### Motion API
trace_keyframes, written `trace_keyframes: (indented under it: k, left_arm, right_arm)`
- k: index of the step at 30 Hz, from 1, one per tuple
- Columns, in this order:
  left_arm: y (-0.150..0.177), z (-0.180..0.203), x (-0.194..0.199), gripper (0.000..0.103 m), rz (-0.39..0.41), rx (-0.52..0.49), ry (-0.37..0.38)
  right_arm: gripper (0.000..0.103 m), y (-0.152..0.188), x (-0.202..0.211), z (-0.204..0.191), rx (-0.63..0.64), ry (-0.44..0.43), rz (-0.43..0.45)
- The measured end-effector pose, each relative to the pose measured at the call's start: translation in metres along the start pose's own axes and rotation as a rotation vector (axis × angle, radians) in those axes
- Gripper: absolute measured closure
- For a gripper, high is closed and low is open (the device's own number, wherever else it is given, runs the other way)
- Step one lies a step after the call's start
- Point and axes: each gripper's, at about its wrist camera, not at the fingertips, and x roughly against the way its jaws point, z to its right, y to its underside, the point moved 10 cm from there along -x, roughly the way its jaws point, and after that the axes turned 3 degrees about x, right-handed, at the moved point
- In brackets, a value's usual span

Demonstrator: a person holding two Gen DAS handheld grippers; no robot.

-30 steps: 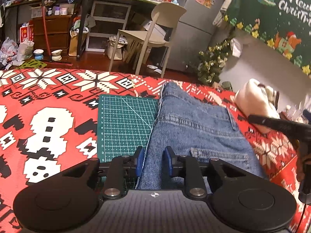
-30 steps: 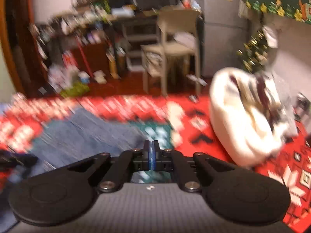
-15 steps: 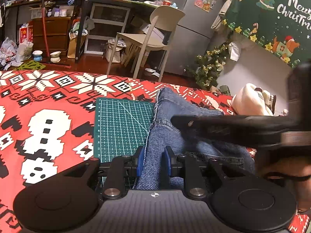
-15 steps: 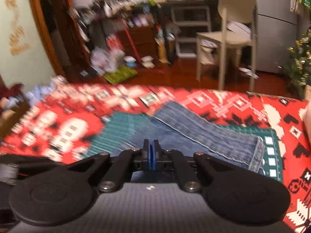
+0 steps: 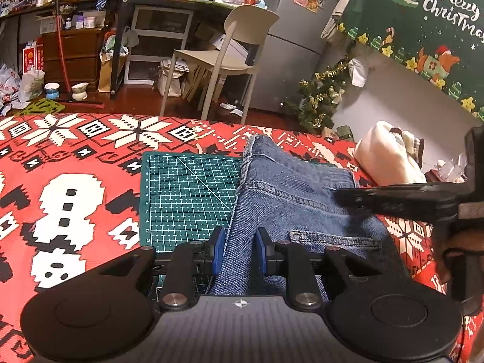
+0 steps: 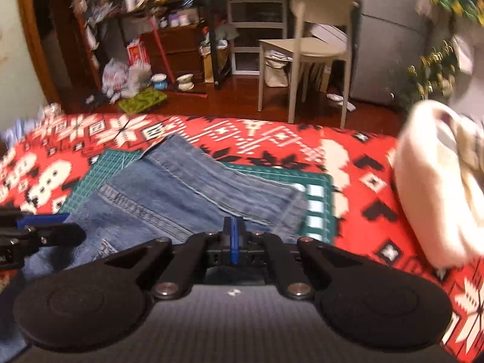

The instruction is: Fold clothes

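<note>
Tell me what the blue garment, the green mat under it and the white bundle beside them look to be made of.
Blue garment: denim, by its twill weave and contrast-stitched seams. Green mat: probably matte vinyl or rubber, printed with a white cutting grid. White bundle: soft knit or fleece, apparently; too blurred to settle.

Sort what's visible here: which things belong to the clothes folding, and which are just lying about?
In the job:
jeans
left gripper, clamped on a bunched jeans fold
right gripper, shut and empty
green cutting mat beneath the jeans

Lying about:
cream garment
chair
small Christmas tree
</note>
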Motion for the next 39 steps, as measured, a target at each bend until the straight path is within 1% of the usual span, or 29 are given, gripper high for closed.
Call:
trace_keyframes:
  k: [3,6,9,10,12,13,15,16,17,19,21,22,23,25,27,31,33,34,35,37,39]
  left_arm:
    - [0.000,0.000,-0.001,0.081,-0.002,-0.001,-0.002]
    - [0.001,-0.001,-0.001,0.081,-0.005,0.001,-0.001]
    - [0.001,-0.003,-0.003,0.081,-0.010,0.010,-0.002]
    - [0.002,-0.003,-0.003,0.081,-0.012,0.014,-0.001]
    - [0.002,-0.005,-0.004,0.081,-0.016,0.023,0.000]
    - [0.002,-0.005,-0.004,0.081,-0.017,0.029,0.003]
    - [0.003,-0.006,-0.004,0.081,-0.019,0.037,0.007]
    - [0.003,-0.006,-0.004,0.081,-0.020,0.040,0.008]
    - [0.003,-0.006,-0.004,0.081,-0.022,0.042,0.008]
    - [0.004,-0.006,-0.005,0.081,-0.025,0.040,0.004]
    - [0.005,-0.007,-0.006,0.080,-0.031,0.036,-0.001]
    - [0.005,-0.006,-0.007,0.080,-0.035,0.033,-0.005]
    - [0.006,-0.006,-0.007,0.080,-0.036,0.026,-0.009]
    - [0.006,-0.003,-0.005,0.084,-0.026,0.004,-0.017]
    - [0.004,0.000,-0.003,0.088,-0.010,-0.016,-0.026]
    - [-0.006,0.002,0.002,0.089,0.052,-0.041,-0.048]
    - [-0.011,-0.001,-0.002,0.092,0.073,-0.053,-0.086]
    - [-0.013,-0.003,-0.005,0.092,0.074,-0.060,-0.104]
    - [-0.014,-0.004,-0.009,0.087,0.068,-0.059,-0.112]
    - [-0.013,-0.008,-0.010,0.084,0.057,-0.027,-0.108]
    - [-0.014,-0.011,-0.006,0.080,0.043,-0.017,-0.105]
  right_arm:
    - [0.103,0.006,0.004,0.014,-0.007,0.018,-0.006]
    - [0.103,0.009,0.006,0.018,-0.007,0.023,-0.007]
    - [0.103,0.004,0.012,0.027,-0.078,0.015,0.023]
    - [0.094,0.002,0.014,0.031,-0.103,0.014,0.033]
    - [0.082,0.000,0.013,0.042,-0.159,0.003,0.041]
    - [0.077,-0.001,0.011,0.046,-0.189,-0.013,0.037]
    - [0.066,0.000,0.001,0.048,-0.227,-0.065,-0.002]
    - [0.066,0.000,-0.004,0.049,-0.237,-0.080,-0.019]
    - [0.065,0.001,-0.009,0.048,-0.229,-0.078,-0.032]
    - [0.057,0.003,-0.018,0.050,-0.232,-0.075,-0.050]
    - [0.058,0.003,-0.020,0.054,-0.275,-0.094,-0.042]
    - [0.072,0.004,-0.021,0.054,-0.285,-0.109,-0.041]
    - [0.079,0.005,-0.022,0.051,-0.288,-0.140,-0.044]
    - [0.084,0.004,-0.021,0.049,-0.280,-0.129,-0.027]
    - [0.086,0.003,-0.019,0.045,-0.254,-0.104,-0.013]
    - [0.087,-0.008,-0.020,0.047,-0.258,-0.086,0.025]
    - [0.087,-0.013,-0.027,0.047,-0.240,-0.071,0.030]
    - [0.085,-0.016,-0.032,0.048,-0.230,-0.063,0.029]
    - [0.082,-0.016,-0.033,0.050,-0.235,-0.065,0.024]
    - [0.073,-0.018,-0.036,0.054,-0.245,-0.068,0.017]
    - [0.072,-0.018,-0.028,0.058,-0.252,-0.067,0.018]
